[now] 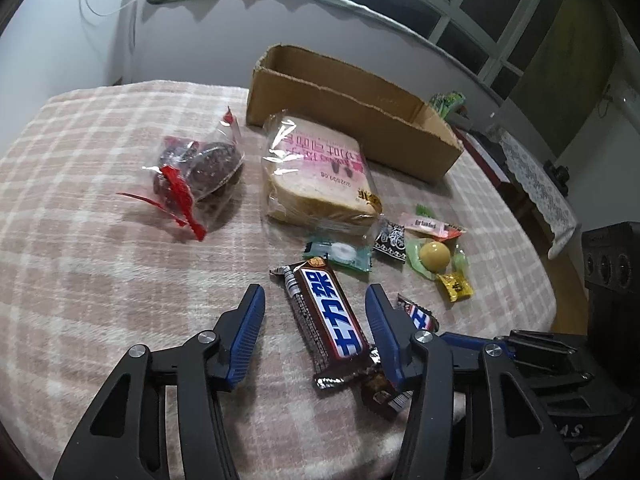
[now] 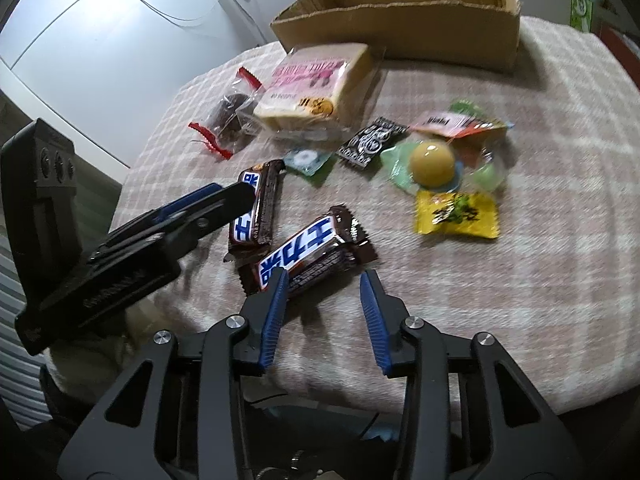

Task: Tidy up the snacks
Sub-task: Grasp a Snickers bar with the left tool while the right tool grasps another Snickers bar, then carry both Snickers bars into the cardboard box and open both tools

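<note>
Left wrist view is showing the left gripper [image 1: 316,300] hanging low over a table draped in a pink-and-cream checked cloth [image 1: 100,280], its blue-padded fingers [image 1: 250,322] standing apart on either side of a brown chocolate bar with a blue-and-white label [image 1: 328,320]. The bar is lying flat on the cloth between the pads; the right-hand pad is sitting just beside the wrapper's edge, though whether it is touching cannot be told, and the left-hand pad is clearly off it. A second brown chocolate bar [image 1: 418,316] is peeking out behind that right-hand finger.

Right wrist view is looking down on the right gripper [image 2: 325,280], jaws parted — the left-hand pad is lying over the near end of that second bar [image 2: 308,254], the other pad standing clear above bare cloth. The left gripper [image 2: 240,196] is reaching in from the left edge over the first bar [image 2: 254,208].

Farther back, a clear-wrapped pack of sliced bread with a pink label [image 1: 316,172] is resting just in front of an open brown cardboard box [image 1: 352,120]. A clear bag of dark round snacks with red edging [image 1: 196,172] is lying to its left. Small wrapped sweets are clustering to the right — a green mint packet [image 1: 340,254], a black-and-white patterned packet [image 1: 390,238], a yellow ball in green wrapping [image 1: 434,258] and a yellow packet [image 1: 454,286].
</note>
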The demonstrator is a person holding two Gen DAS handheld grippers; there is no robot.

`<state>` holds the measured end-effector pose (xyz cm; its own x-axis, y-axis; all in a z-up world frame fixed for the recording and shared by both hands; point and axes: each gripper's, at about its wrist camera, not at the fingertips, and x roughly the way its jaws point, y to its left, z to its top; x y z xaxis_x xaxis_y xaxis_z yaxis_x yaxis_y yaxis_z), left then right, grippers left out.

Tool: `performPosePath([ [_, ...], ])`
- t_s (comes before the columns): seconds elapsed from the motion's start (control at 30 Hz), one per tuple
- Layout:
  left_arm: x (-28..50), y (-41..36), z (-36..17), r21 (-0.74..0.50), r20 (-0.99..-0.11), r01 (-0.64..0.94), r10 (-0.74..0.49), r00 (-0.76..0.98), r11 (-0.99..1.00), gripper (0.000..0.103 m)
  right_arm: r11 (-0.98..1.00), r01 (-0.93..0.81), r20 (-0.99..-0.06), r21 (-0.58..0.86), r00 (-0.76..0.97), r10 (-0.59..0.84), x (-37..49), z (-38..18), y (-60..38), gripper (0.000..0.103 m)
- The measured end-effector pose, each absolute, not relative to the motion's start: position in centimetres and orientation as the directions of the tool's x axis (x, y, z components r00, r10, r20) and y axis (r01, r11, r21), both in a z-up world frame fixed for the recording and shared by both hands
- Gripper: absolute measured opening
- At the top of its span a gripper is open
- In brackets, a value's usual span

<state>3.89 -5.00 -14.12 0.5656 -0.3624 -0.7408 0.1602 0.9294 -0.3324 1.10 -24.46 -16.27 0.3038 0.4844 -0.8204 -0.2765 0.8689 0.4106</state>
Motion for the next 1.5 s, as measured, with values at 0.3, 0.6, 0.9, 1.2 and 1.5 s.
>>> performPosePath([
  [0.3,4.9,-5.5,-14.9,-0.277,-0.763,0.183,-0.332,0.555,0.943,0.048,0.883,-0.286,-0.831,0.374,0.321,0.455,1.7,-16.3,-22.6,0.040],
  [0.6,4.6,-3.9,-15.0,-0.254,-0.754,0.201,-0.324,0.571,0.946,0.036,0.896,-0.316,-0.846,0.312,0.337,0.414,2.2,-16.0,-21.3,0.042],
  [0.9,4.6,-3.2,-15.1,-0.246,-0.757,0.198,-0.316,0.571,0.949,0.033,0.901,-0.390,-0.866,0.188,0.367,0.339,2.5,-16.2,-18.8,0.051],
  [1.2,4.7,-3.4,-15.2,-0.225,-0.757,0.207,-0.305,0.579,0.952,0.034,0.896,-0.414,-0.877,0.162,0.356,0.323,2.7,-16.1,-19.2,0.051],
  [1.5,4.6,-3.4,-15.3,-0.223,-0.747,0.207,-0.303,0.591,0.953,0.027,0.880,-0.427,-0.865,0.207,0.340,0.368,2.4,-16.2,-19.5,0.036],
])
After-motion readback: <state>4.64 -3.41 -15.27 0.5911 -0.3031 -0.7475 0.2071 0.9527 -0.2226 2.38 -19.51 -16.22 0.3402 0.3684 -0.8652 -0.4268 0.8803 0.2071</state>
